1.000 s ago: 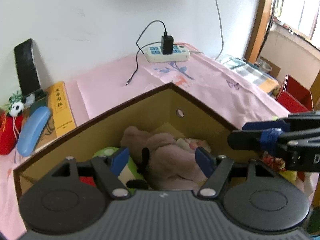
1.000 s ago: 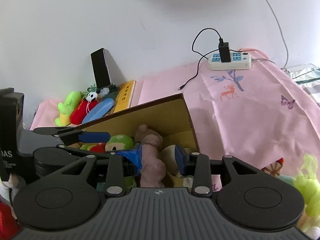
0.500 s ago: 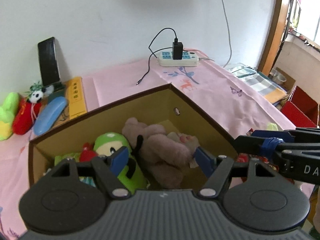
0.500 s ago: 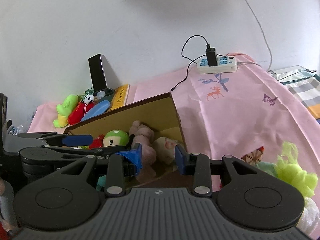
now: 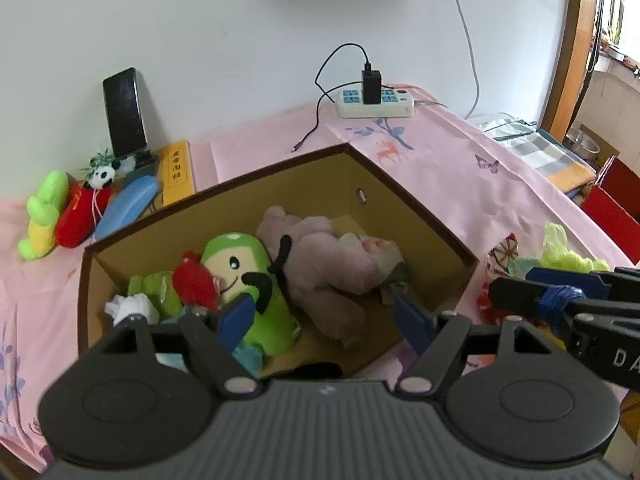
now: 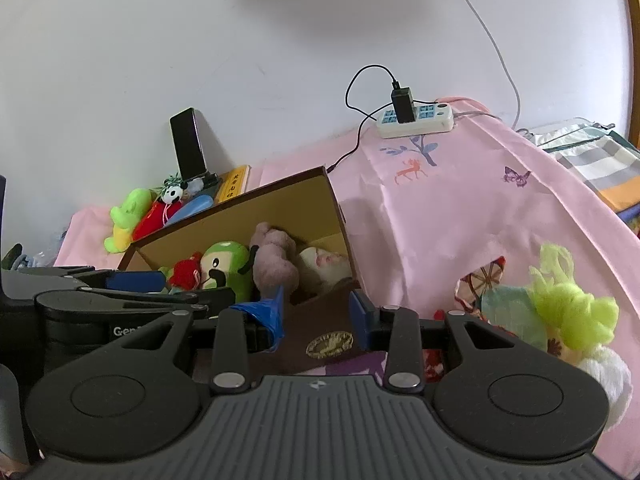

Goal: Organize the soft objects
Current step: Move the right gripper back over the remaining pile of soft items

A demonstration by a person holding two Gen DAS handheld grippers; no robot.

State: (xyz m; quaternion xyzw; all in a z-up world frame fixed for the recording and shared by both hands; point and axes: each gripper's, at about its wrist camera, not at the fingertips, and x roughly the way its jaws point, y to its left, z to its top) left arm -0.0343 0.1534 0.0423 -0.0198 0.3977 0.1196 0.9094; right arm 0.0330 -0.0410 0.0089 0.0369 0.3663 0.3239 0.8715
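Note:
A brown cardboard box (image 5: 412, 208) (image 6: 320, 336) stands on the pink cloth. It holds a mauve plush (image 5: 320, 264) (image 6: 276, 260), a green plush (image 5: 248, 276) (image 6: 224, 264), a red plush (image 5: 196, 284) and a white one (image 5: 132, 308). My left gripper (image 5: 328, 316) is open and empty above the box's near edge. My right gripper (image 6: 318, 312) is open and empty in front of the box's near wall. A doll with lime yarn hair (image 6: 568, 308) (image 5: 568, 252) lies right of the box.
At the back left lie a lime plush (image 5: 44, 212), a red plush (image 5: 80, 216), a small panda (image 5: 102, 176), a blue case (image 5: 128, 208) and a yellow box (image 5: 176, 168) by a black phone (image 5: 124, 112). A power strip (image 5: 376, 102) with cable sits by the wall.
Both grippers have pulled back and up from the box. More of the box's contents and the bed shows now. Both stay open and empty.

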